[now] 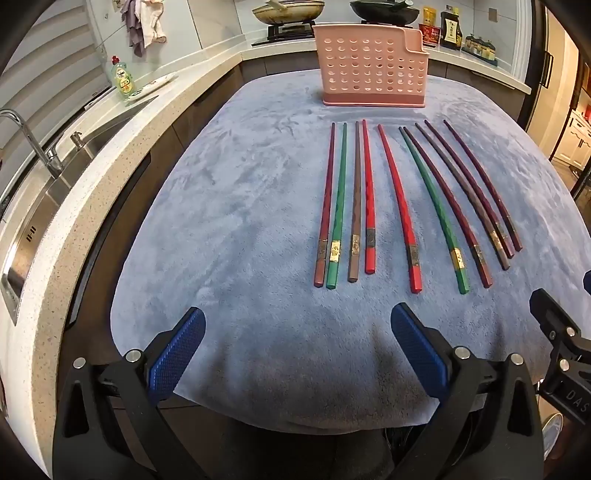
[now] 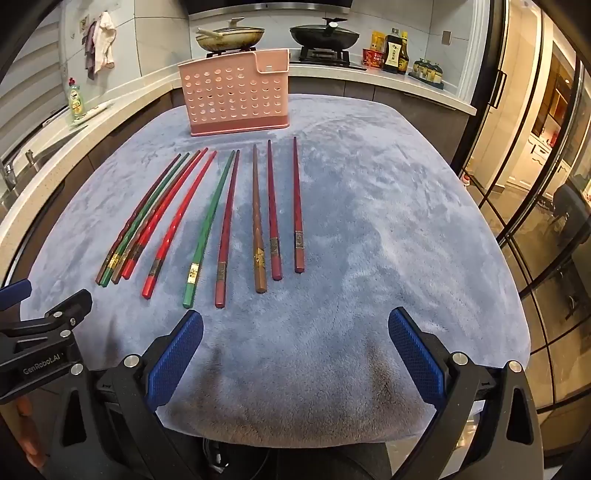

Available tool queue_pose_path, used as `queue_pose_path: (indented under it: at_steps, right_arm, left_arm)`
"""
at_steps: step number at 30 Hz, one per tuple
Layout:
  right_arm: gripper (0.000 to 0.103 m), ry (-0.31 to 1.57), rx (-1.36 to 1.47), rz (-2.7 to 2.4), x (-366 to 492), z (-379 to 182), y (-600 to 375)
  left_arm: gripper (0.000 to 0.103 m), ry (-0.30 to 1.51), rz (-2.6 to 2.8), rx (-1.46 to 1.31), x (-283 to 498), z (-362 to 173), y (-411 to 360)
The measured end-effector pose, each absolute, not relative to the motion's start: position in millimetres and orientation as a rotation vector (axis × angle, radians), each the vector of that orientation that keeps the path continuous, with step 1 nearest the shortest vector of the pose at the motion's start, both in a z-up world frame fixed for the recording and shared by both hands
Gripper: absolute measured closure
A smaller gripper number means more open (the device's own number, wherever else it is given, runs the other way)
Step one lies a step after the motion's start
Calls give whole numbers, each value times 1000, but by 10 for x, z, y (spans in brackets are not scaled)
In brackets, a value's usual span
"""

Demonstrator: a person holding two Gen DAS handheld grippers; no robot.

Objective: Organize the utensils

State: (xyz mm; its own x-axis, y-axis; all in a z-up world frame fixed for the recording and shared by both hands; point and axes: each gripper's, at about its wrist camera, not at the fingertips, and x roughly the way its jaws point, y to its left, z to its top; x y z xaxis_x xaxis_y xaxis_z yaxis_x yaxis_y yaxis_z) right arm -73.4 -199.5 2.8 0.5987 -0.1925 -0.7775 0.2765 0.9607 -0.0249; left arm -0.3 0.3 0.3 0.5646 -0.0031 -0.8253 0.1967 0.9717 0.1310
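Observation:
Several chopsticks in red, green, brown and dark maroon lie side by side on a blue fleece cloth, tips pointing away. Behind them stands a pink perforated utensil holder. My left gripper hovers open over the cloth's near edge, short of the chopstick ends, nothing between its blue pads. In the right wrist view the same chopsticks spread left of centre, the pink holder behind. My right gripper is open and empty, just in front of the nearest chopstick ends.
A speckled counter with sink and tap runs along the left, with a green dish soap bottle. Two pans sit on the stove behind, sauce bottles beside them. Glass doors stand at right.

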Motion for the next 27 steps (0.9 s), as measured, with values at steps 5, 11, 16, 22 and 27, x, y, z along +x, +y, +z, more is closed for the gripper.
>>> queue_pose_path:
  at_steps: [5, 11, 16, 22, 27]
  right_arm:
    - [7, 894, 109, -266, -736, 104, -2000]
    - [7, 890, 106, -272, -750, 79, -1989]
    - [7, 887, 108, -271, -759, 87, -1999]
    - [7, 890, 111, -271, -757, 88, -1983]
    - [7, 885, 113, -268, -772, 103, -1991]
  left_arm:
    - [7, 964, -114, 213, -7, -3, 10]
    - [7, 961, -117, 214, -71, 28, 25]
    - [7, 967, -121, 222, -56, 27, 28]
    - [7, 966, -120, 223, -41, 32, 25]
    - [7, 964, -117, 221, -51, 34, 27]
